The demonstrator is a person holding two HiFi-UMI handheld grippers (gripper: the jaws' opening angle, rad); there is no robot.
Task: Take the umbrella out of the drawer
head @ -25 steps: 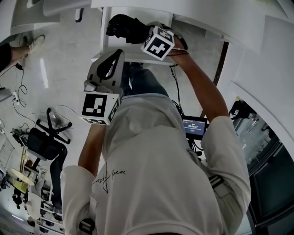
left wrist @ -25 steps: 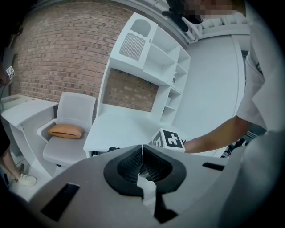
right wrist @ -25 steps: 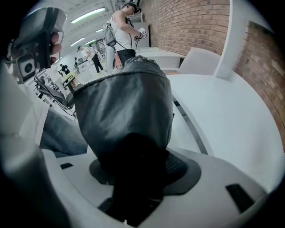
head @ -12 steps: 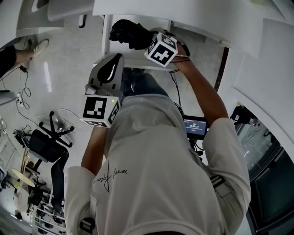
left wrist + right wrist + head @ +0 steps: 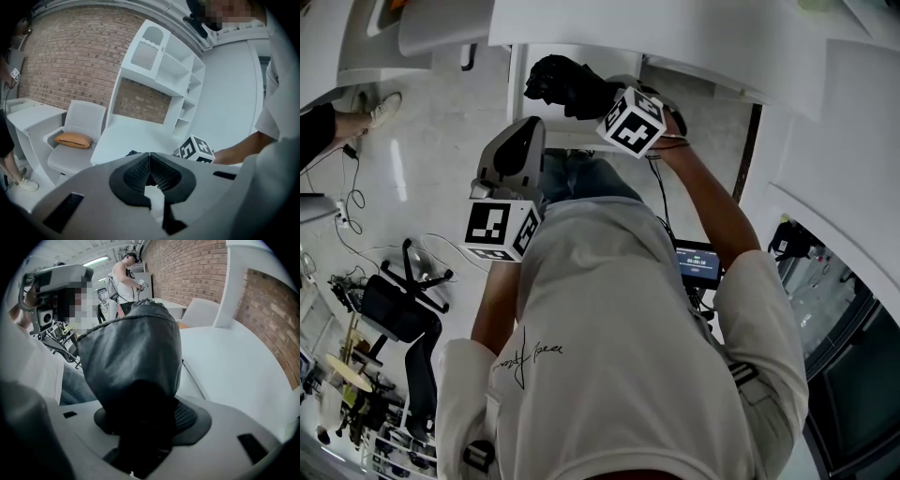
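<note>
Over the desk (image 5: 234,371) edge, right tongs (image 5: 600,94) clamping umbrella (image 5: 136,357), left tongs (image 5: 150,161) closed

I am standing over a pale, glossy floor (image 5: 441,112) that is catching streaks of light, with a thin cable (image 5: 349,192) trailing across it and a black swivel chair (image 5: 394,305) sitting off to my left. Ahead of me a brick wall (image 5: 70,51) is running behind a white surface (image 5: 136,138), and a white hutch (image 5: 171,70) of open shelves is rising from its far side. A white armchair (image 5: 77,133) is sitting beside the surface, carrying an orange cushion (image 5: 73,139) on its seat. Farther down the room a ceiling strip light (image 5: 96,261) is glowing, and the brick is running along that side too.
</note>
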